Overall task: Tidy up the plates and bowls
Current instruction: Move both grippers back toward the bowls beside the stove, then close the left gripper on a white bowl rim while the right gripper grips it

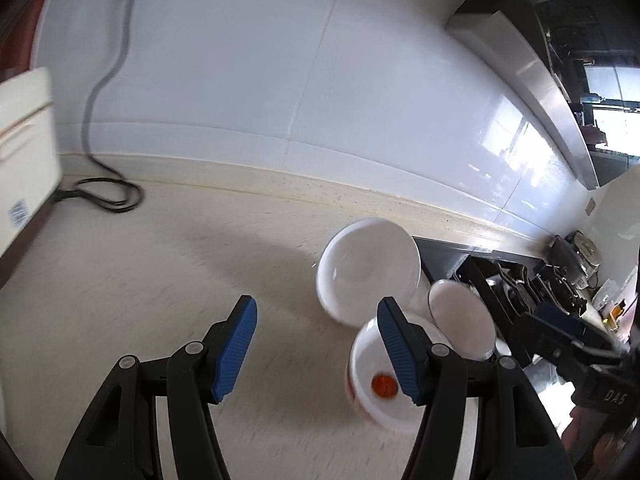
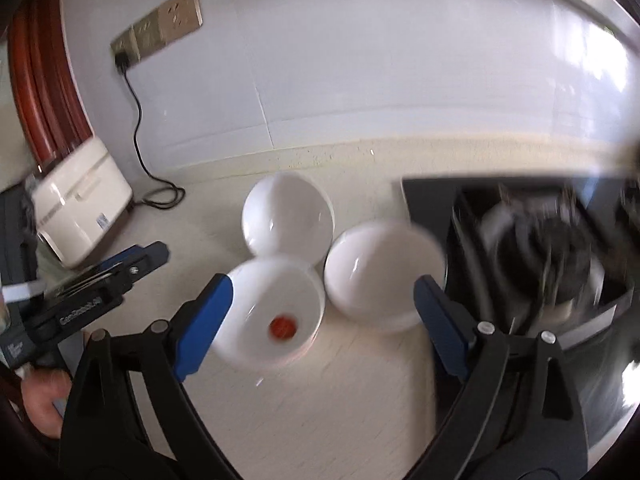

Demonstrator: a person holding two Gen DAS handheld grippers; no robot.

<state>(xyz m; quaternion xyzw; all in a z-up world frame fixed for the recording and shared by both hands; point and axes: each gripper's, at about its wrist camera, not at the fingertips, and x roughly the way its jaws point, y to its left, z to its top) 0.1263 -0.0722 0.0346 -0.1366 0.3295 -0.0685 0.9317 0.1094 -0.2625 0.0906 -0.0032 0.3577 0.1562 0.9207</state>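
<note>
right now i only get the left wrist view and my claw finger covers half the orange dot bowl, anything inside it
Observer: No. The orange-dot bowl shows whole from the right wrist, and it holds only the orange spot at its bottom.
Operator: is the right claw holding something
Observer: No. The right claw is open and empty.
Operator: that flat white disc on the right, plate or bowl
Observer: It's a shallow white dish, open side up on the counter, next to the dark recess.
</note>
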